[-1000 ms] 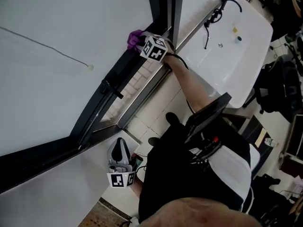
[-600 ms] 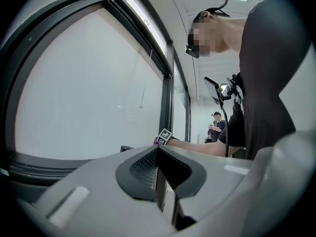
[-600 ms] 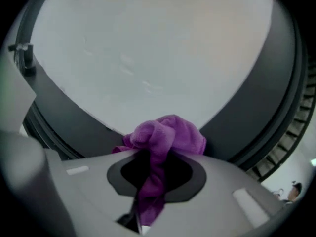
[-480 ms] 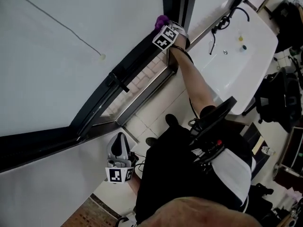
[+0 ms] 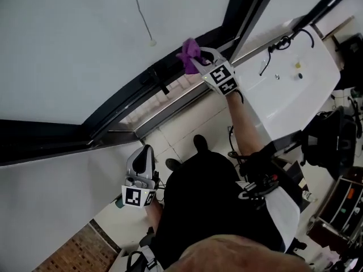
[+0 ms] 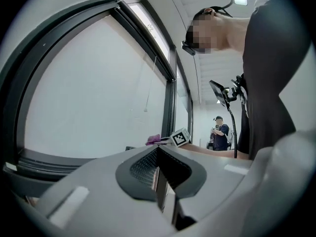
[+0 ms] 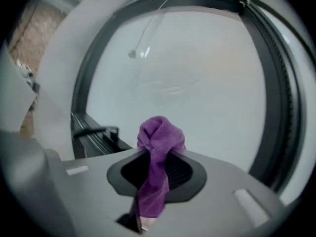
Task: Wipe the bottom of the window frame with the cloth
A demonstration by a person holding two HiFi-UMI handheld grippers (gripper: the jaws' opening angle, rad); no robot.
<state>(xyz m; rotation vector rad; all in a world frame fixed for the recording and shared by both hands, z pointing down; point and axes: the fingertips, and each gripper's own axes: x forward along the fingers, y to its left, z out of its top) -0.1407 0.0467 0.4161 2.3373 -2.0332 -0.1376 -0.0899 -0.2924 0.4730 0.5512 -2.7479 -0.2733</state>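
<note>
A purple cloth is bunched in my right gripper, which is shut on it. In the head view it sits at the dark bottom rail of the window frame, just right of the black window handle. In the right gripper view the cloth sticks up between the jaws, with the frame rail low at the left. My left gripper hangs low by the person's hip, away from the window, jaws shut with nothing in them. The left gripper view shows the cloth far off.
A white sink with a black tap stands right of the window. A blind cord with a small weight hangs over the pane. Tiled wall and floor lie below the sill. Another person stands far back.
The right gripper with the cloth has stayed along the bottom rail while the head view swung round. It now sits close to the window handle. The left gripper stayed low.
</note>
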